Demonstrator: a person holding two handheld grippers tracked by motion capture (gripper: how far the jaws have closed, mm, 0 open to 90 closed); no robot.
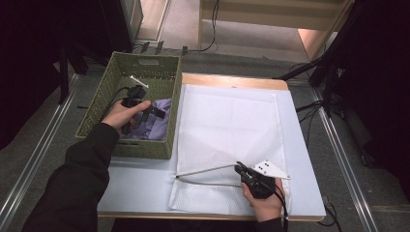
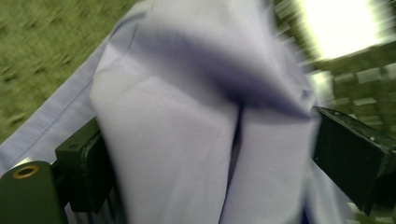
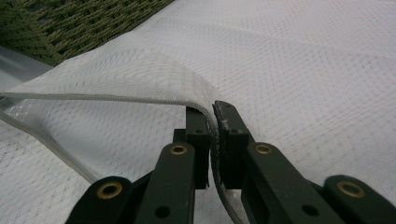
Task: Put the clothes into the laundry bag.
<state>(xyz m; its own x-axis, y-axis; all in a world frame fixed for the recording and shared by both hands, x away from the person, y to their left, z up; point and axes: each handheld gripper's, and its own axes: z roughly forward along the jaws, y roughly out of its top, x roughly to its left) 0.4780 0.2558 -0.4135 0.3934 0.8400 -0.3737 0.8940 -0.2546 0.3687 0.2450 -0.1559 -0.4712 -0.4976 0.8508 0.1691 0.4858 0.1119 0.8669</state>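
Note:
A lavender cloth point(image 1: 160, 123) lies in the green woven basket point(image 1: 145, 61) at the table's left. My left gripper point(image 1: 155, 111) reaches into the basket. In the left gripper view its jaws stand wide, and a bunched fold of the cloth point(image 2: 187, 140) fills the gap between them. A white mesh bag point(image 1: 227, 121) lies flat on the table. My right gripper point(image 1: 238, 167) is shut on the bag's upper rim point(image 3: 154, 93) near the front edge and holds that layer lifted, so the mouth gapes toward the basket.
A small white stick-like thing point(image 1: 138, 79) lies at the back of the basket. The pale table top point(image 1: 140, 188) shows in front of the basket. Dark stands and cables crowd the floor on both sides of the table.

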